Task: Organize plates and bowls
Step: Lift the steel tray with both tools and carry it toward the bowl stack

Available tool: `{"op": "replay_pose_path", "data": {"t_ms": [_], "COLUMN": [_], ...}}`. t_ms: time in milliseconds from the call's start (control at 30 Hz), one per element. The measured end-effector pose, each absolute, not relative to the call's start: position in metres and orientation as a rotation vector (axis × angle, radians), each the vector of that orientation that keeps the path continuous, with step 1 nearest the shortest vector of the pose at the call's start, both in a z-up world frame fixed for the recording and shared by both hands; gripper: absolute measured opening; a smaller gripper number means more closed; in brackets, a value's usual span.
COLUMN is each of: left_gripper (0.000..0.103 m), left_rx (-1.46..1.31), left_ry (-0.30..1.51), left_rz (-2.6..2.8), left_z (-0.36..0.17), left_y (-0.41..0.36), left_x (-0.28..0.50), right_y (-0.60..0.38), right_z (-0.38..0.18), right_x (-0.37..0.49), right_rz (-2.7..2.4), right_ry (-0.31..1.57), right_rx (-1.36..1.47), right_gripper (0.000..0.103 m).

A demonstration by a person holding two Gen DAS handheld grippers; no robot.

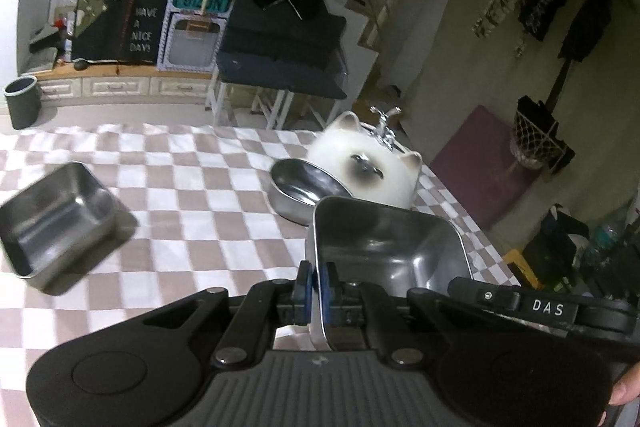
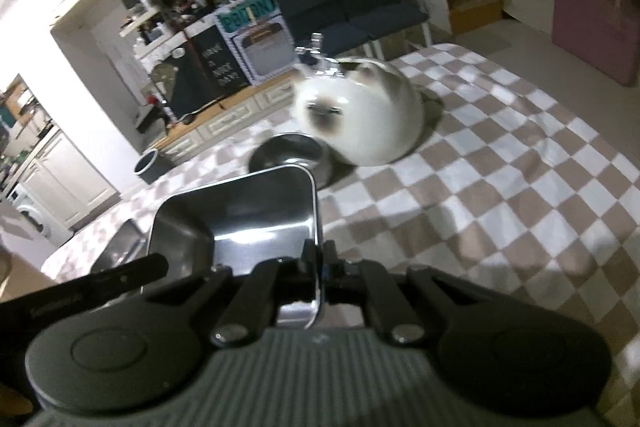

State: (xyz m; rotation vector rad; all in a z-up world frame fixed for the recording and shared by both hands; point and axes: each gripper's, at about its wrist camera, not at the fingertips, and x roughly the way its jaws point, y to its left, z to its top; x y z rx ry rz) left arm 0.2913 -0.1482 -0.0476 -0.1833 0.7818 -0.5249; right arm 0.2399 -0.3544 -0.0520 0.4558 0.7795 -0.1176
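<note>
Above checkered cloth (image 1: 200, 187): both jaws pinched tight on opposite walls of square steel tray (image 1: 384, 247).

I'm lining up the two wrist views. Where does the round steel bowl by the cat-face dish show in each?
Left wrist: round steel bowl sits centre, slightly right, just left of the cat-face dish, beyond the held square steel tray.
Right wrist: round steel bowl sits centre, below-left of the cat-face dish.
Shared landmark: the cat-face dish.
</note>
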Motion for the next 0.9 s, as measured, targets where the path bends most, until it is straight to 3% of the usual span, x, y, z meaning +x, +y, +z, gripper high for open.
{"op": "replay_pose_path", "data": {"t_ms": [367,900], "left_gripper": [0.005,0.005], "left_rx": [-0.157,-0.187], "left_ry": [0.741,0.806], "left_rz": [-0.409,-0.2], "left_z": [-0.019,-0.031], "left_y": [-0.057,0.083], "left_x": [0.257,0.211], "right_y": [-0.285,-0.159], "right_z": [-0.033,-0.047], "right_x": [0.253,0.255], "right_rz": [0.028,0.262], "right_ry": [0.782,0.903], "right_rx": [0.423,0.286], "right_gripper": [0.004,0.005]}}
